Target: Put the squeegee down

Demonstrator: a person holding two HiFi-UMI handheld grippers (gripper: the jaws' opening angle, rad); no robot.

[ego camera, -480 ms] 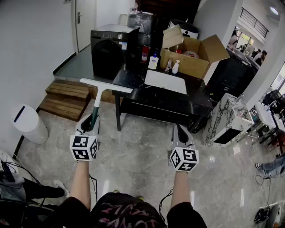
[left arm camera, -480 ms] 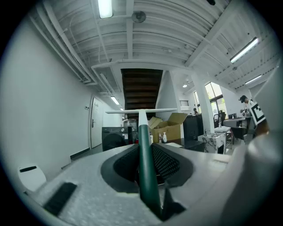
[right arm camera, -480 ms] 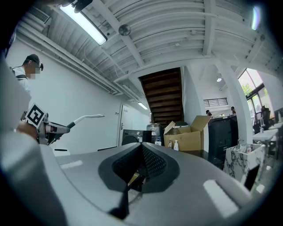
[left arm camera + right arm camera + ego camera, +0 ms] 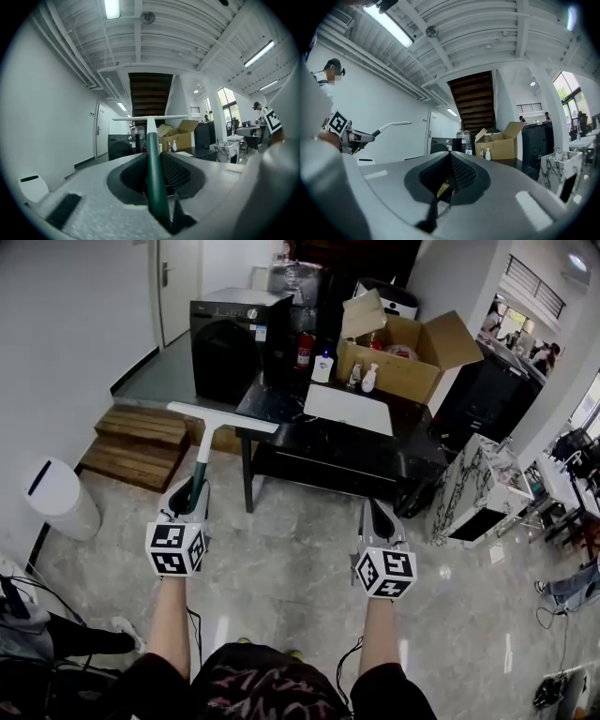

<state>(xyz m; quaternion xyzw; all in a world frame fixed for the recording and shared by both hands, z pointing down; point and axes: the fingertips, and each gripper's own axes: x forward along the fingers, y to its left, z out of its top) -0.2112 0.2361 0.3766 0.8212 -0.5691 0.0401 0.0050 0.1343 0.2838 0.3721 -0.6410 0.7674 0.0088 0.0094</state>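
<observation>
The squeegee has a dark green handle, a white neck and a long white blade that points ahead toward the black table. My left gripper is shut on the green handle and holds it level above the floor. In the left gripper view the squeegee's handle runs straight out between the jaws, with the blade across the top. My right gripper is level beside it with its jaws together and nothing in them. The right gripper view shows the squeegee off to the left, in the left gripper.
The black table bears a white board, an open cardboard box and bottles. A black appliance stands behind it, a wooden pallet at the left, and a white bin by the wall. A marbled cabinet stands at the right.
</observation>
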